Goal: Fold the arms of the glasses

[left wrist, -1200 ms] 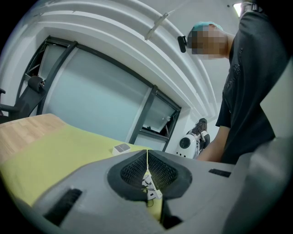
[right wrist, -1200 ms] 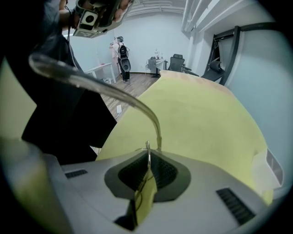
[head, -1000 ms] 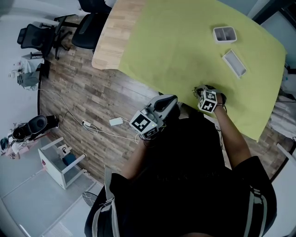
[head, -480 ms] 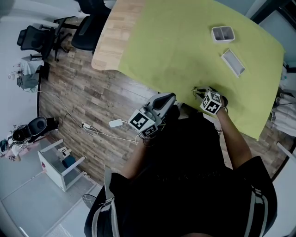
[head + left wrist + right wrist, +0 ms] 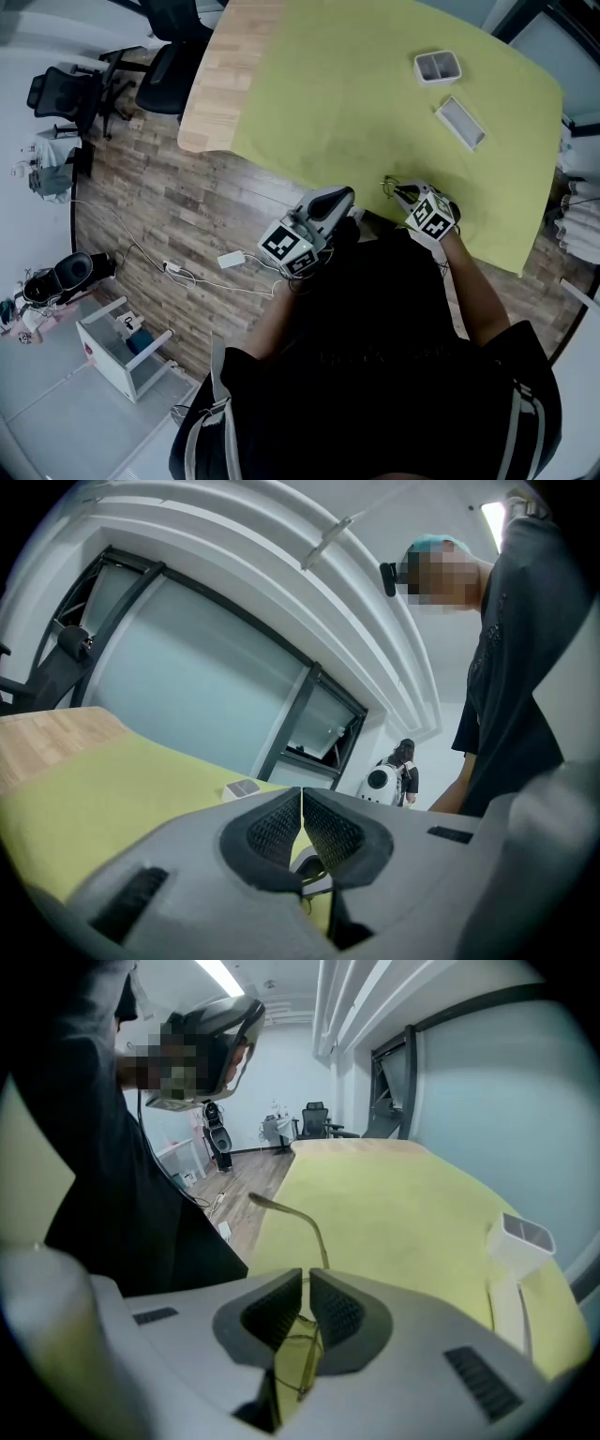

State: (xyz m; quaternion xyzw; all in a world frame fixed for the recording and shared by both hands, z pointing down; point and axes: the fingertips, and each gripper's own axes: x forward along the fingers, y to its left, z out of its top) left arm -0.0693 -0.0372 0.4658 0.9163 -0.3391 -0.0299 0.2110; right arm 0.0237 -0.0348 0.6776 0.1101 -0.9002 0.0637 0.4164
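The person wears a black short-sleeved shirt [image 5: 375, 356], with grey-and-white striped straps [image 5: 518, 412] at the lower corners of the head view. The left hand-held gripper [image 5: 301, 822] and right hand-held gripper [image 5: 307, 1309] are pale grey with dark ribbed pads [image 5: 272, 829]. Each carries a white cube [image 5: 289, 249] with black square markers.

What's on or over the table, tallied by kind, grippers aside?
glasses: 1
white trays: 2
cloth: 1
Total: 4
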